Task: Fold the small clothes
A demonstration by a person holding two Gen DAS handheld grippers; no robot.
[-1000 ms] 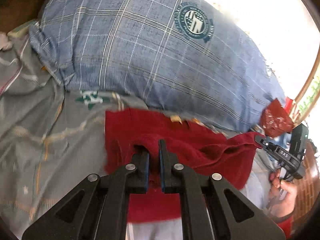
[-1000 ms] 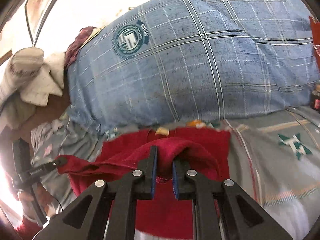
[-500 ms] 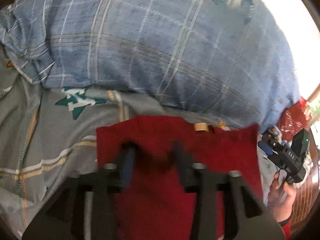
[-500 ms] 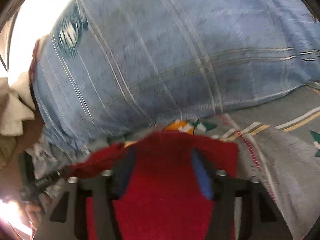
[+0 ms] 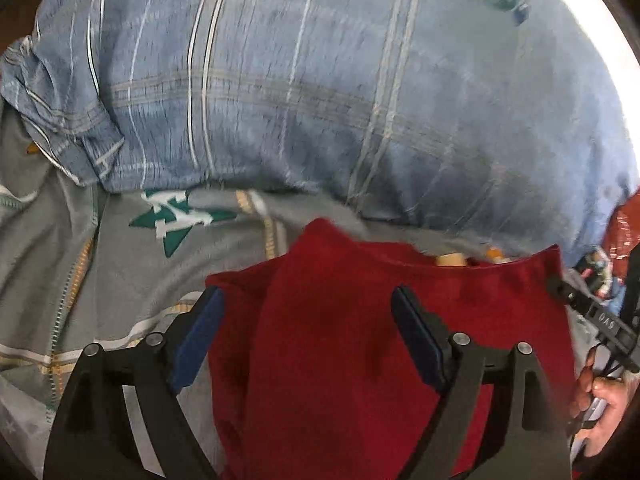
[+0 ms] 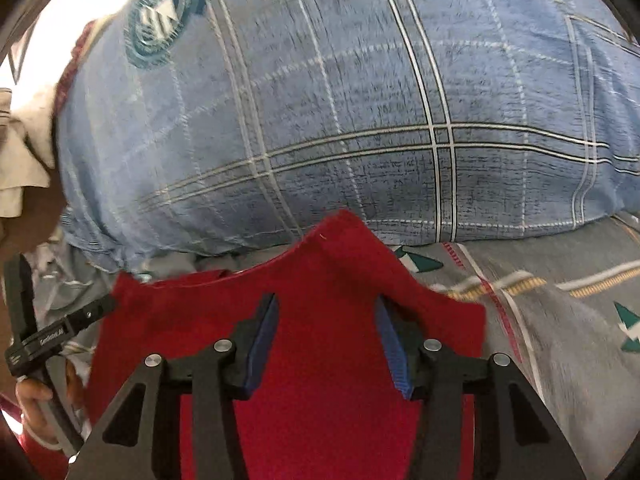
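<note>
A small red garment point(image 5: 340, 320) lies on the grey patterned bedsheet point(image 5: 80, 264), just in front of a big blue plaid pillow point(image 5: 320, 80). My left gripper point(image 5: 306, 336) is open over its left part, with the cloth between and below the blue-padded fingers point(image 5: 198, 336). My right gripper point(image 6: 326, 338) is open over the garment point(image 6: 320, 288) too, with a raised fold of it peaking past the fingertips. The right gripper shows at the right edge of the left wrist view point(image 5: 592, 316), the left one at the left edge of the right wrist view point(image 6: 52, 336).
The blue plaid pillow point(image 6: 340, 100) fills the far side. Beige clothes point(image 6: 20, 152) lie at far left in the right wrist view. A red shiny packet point(image 5: 624, 236) sits at the right edge in the left wrist view. The grey sheet point(image 6: 560, 320) extends right.
Both grippers were shut on the red garment's edge a second ago; both have opened and let it go. The garment now lies spread on the sheet, with the cameras closer to the pillow.
</note>
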